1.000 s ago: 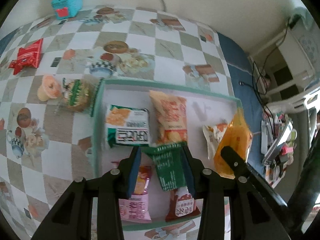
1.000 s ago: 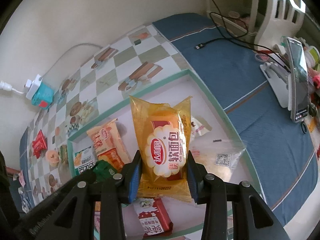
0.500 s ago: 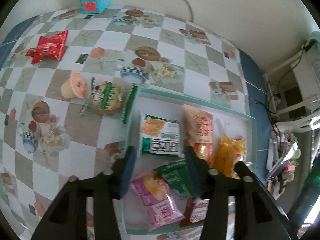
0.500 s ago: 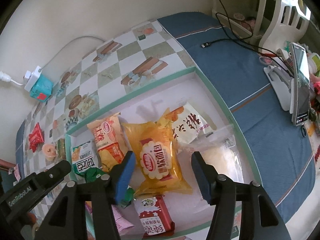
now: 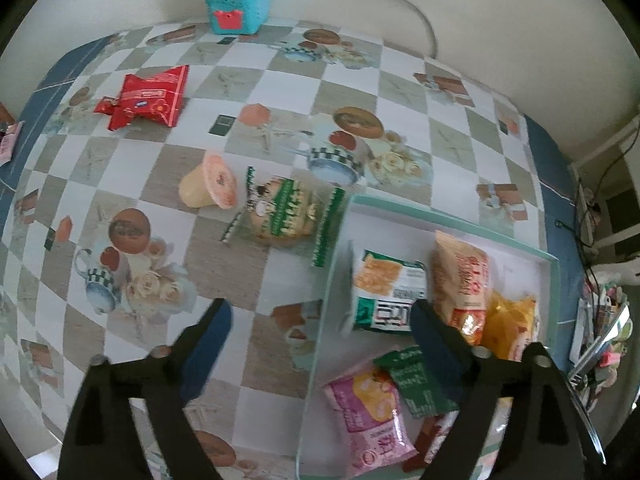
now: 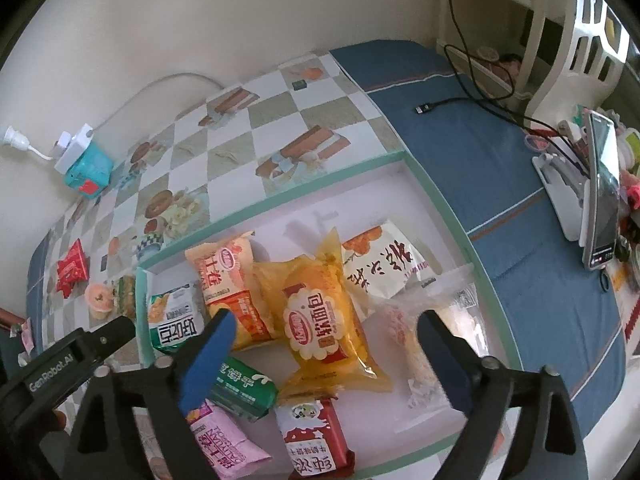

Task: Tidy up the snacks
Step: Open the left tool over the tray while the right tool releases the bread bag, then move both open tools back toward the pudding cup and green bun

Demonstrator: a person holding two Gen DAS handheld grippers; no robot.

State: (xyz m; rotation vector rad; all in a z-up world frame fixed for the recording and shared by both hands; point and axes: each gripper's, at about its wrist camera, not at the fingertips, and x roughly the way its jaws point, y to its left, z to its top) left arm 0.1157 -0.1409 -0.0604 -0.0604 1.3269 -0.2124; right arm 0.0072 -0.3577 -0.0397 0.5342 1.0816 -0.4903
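Both your grippers stand over the white tray (image 6: 424,184) with the green rim, and neither holds anything. The right gripper (image 6: 324,344) has its jaws opening, spread wide, with the yellow bread packet (image 6: 320,312) lying flat on the tray floor below and between them; the pads do not press on it. The left gripper (image 5: 320,332) likewise has jaws opening and nothing clamped: it straddles the tray's near-left rim, one finger over the checked tablecloth (image 5: 280,92), the other over the green packet (image 5: 416,380) inside the tray.

Judged from this, you are between placements: two items appear just delivered, and the next pick is due. Seven or eight packets lie in the tray, several overlapping. Outside it you have three items left on the cloth: the green-striped cake packet (image 5: 280,212) touching the tray's left rim, the jelly cup (image 5: 212,180) tipped on its side just beside that, and the red packet (image 5: 148,96) well apart, toward the far left.

The next move calls for the left gripper to carry out over the cloth to the cake packet, the nearest. Its wrapper is slack and crinkled, so close across the body, not the sealed ends. The jelly cup may roll when touched; approach it squarely.

Pose: both tools point steeply downward, the left one angled toward the tray's left edge, the right one centred over the tray's near half. The left tool's body shows at the lower left of the right view
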